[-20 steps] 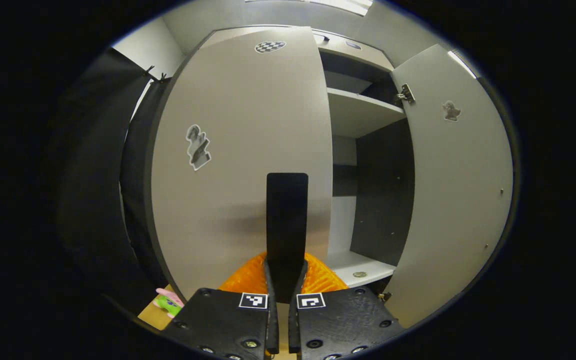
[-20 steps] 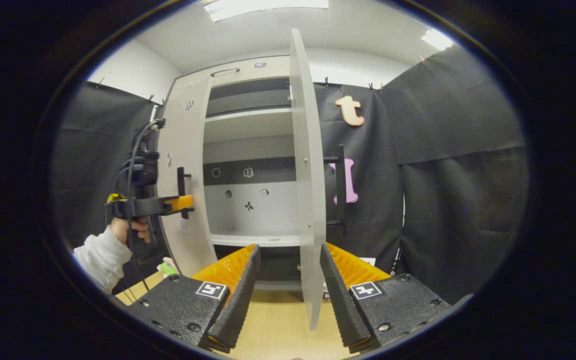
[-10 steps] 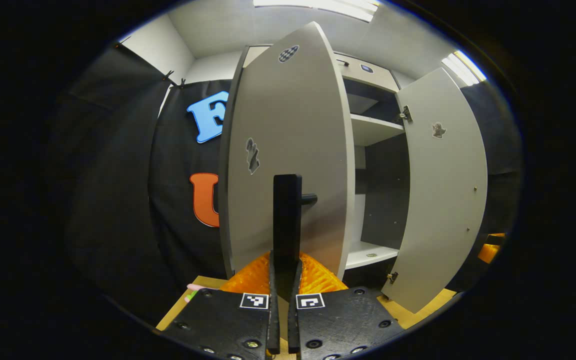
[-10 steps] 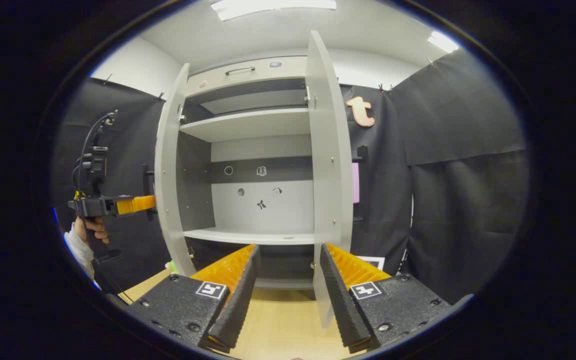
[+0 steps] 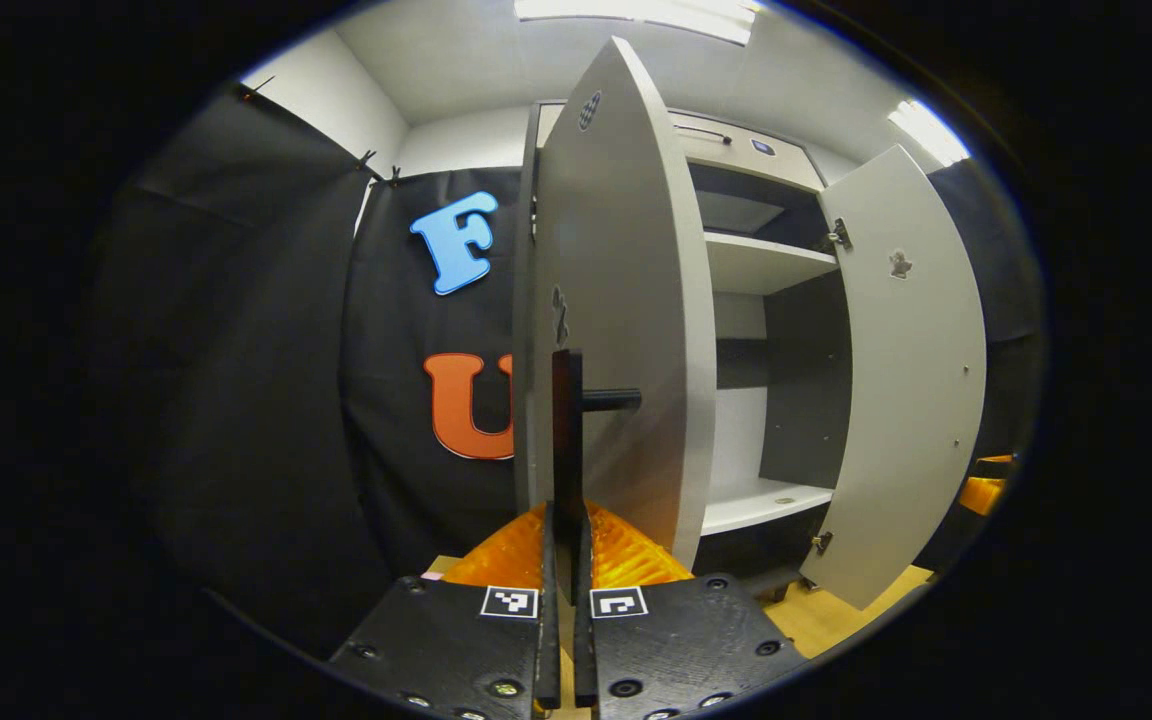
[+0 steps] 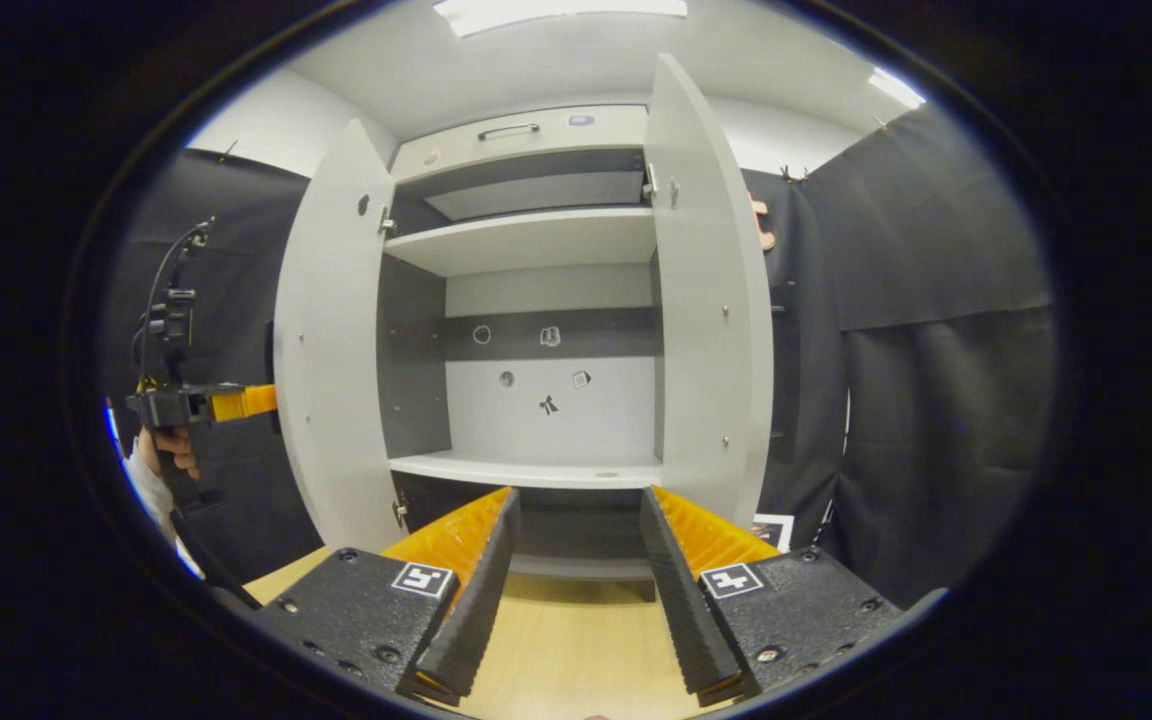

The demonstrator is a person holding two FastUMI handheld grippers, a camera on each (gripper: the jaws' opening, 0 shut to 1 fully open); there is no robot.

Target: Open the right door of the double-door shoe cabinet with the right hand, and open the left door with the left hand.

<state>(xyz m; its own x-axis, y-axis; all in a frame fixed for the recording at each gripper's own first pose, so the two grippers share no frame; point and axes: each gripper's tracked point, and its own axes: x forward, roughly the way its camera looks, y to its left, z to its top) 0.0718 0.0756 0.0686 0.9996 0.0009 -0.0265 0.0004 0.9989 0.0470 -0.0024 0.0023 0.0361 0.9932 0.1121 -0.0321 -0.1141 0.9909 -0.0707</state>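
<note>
The shoe cabinet (image 6: 536,300) stands with both doors swung out. In the left gripper view the left door (image 5: 626,330) is almost edge-on, and my left gripper (image 5: 563,545) is shut on its black bar handle (image 5: 566,440). The right door (image 5: 911,380) hangs open beyond it. In the right gripper view the left door (image 6: 331,360) and right door (image 6: 711,320) flank the bare shelves. My right gripper (image 6: 576,585) stands open in front of the cabinet, nothing between its fingers. The left gripper (image 6: 206,403), held by a hand (image 6: 161,445), sits behind the left door's edge.
Black cloth walls close in on both sides. The cabinet stands on a wooden surface (image 6: 556,650). Inside are a lower shelf (image 6: 526,470) and an upper shelf (image 6: 526,240), with a drawer front (image 6: 506,132) above. Small stickers dot the back panel (image 6: 546,385).
The left door has swung further out with my left gripper on its handle. The right door has opened wider and its edge no longer stands between my right gripper's fingers.
</note>
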